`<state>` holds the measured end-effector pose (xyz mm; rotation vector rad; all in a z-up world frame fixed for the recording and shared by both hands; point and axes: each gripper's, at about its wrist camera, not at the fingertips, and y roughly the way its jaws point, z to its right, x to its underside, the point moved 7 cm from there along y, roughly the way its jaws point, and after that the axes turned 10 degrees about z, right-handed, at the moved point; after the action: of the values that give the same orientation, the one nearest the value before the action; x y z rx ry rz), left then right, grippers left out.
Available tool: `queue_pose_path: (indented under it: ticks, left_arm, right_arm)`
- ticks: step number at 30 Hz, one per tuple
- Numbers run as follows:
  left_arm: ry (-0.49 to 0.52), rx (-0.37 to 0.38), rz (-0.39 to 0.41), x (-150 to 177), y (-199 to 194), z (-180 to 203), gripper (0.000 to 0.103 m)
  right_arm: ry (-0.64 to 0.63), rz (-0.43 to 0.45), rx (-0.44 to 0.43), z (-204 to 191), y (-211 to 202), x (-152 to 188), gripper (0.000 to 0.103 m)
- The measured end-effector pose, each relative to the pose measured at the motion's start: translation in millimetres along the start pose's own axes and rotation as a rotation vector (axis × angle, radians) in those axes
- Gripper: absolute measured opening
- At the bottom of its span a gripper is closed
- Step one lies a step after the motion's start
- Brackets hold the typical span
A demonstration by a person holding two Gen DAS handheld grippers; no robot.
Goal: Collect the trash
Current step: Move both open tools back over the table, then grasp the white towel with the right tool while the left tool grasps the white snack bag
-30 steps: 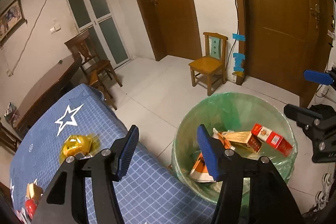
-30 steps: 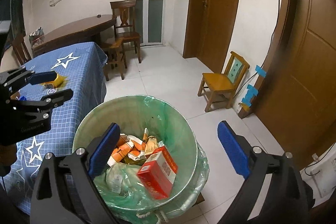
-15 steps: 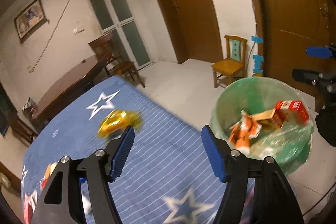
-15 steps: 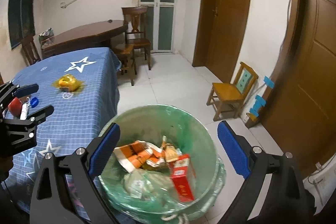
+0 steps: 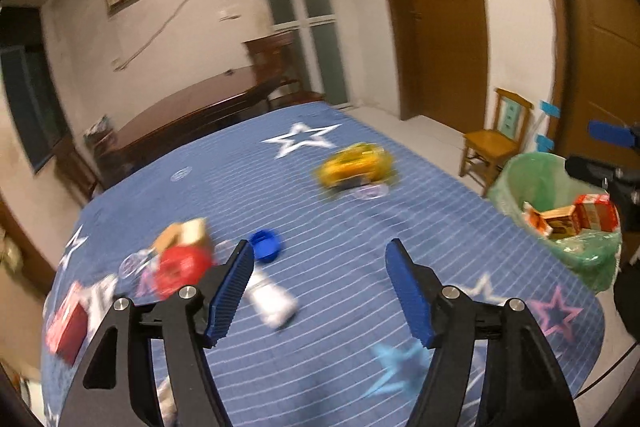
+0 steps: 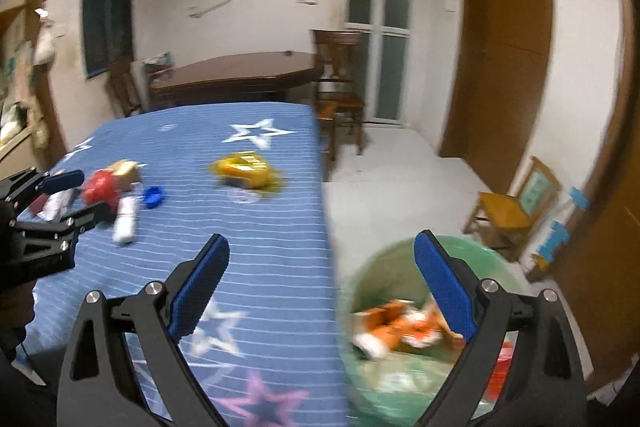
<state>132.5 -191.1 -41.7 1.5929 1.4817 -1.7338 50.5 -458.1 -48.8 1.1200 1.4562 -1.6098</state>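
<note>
Trash lies on the blue star tablecloth (image 5: 360, 267): a yellow wrapper (image 5: 354, 163), a blue cap (image 5: 265, 245), a white bottle (image 5: 272, 301), a red round item (image 5: 182, 269) and a red box (image 5: 66, 323). My left gripper (image 5: 320, 291) is open and empty above the cloth, near the bottle and cap. My right gripper (image 6: 322, 283) is open and empty over the table edge. The green-lined bin (image 6: 384, 275) beside the table holds cartons and wrappers (image 6: 400, 327). The bin also shows in the left wrist view (image 5: 532, 179).
A small yellow wooden chair (image 5: 496, 143) stands by the brown door behind the bin. A dark wooden table (image 6: 236, 75) and chairs (image 6: 340, 67) stand beyond the blue table. The left gripper shows in the right wrist view (image 6: 68, 197).
Both grippers have swung left from over the bin to over the table. More of the table's trash has come into view. Both stayed open and empty.
</note>
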Motion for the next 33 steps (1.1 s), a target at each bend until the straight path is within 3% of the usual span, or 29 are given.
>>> queue_pose_path:
  ticks: [7, 11, 14, 18, 21, 25, 30, 31, 33]
  left_arm:
    - [-0.193, -0.126, -0.075, 18.8, -33.6, -130.5, 0.072]
    - [-0.217, -0.214, -0.144, 33.4, -41.9, -200.7, 0.075]
    - [-0.223, -0.228, -0.211, 52.0, -37.5, -233.9, 0.075]
    - [-0.272, -0.206, -0.301, 81.7, -19.7, -260.2, 0.075]
    - [-0.293, -0.234, -0.348, 100.4, -2.6, -271.6, 0.075]
    - [-0.330, -0.244, -0.382, 117.7, 15.0, -282.9, 0.075]
    - [-0.364, -0.229, -0.405, 130.7, 34.8, -281.4, 0.073]
    - [-0.361, -0.227, -0.409, 132.1, 37.3, -279.6, 0.067]
    - [-0.366, -0.221, -0.424, 136.5, 42.8, -279.4, 0.055]
  right_arm:
    - [-0.144, -0.035, -0.293, -118.5, 14.4, 12.0, 0.088]
    - [-0.314, -0.012, -0.435, -192.3, 9.6, 23.7, 0.088]
    - [-0.419, -0.006, -0.554, -241.8, 6.7, 29.5, 0.088]
    - [-0.590, 0.000, -0.720, -301.1, 7.4, 37.2, 0.088]
    - [-0.710, -0.016, -0.811, -336.3, 17.2, 45.1, 0.093]
    - [-0.794, -0.044, -0.875, -373.3, 36.1, 55.4, 0.093]
    - [-0.807, -0.080, -0.934, -398.2, 54.5, 62.1, 0.092]
    - [-0.810, -0.093, -0.943, -402.2, 56.7, 64.2, 0.090]
    - [-0.808, -0.154, -0.988, -406.9, 57.2, 71.7, 0.071]
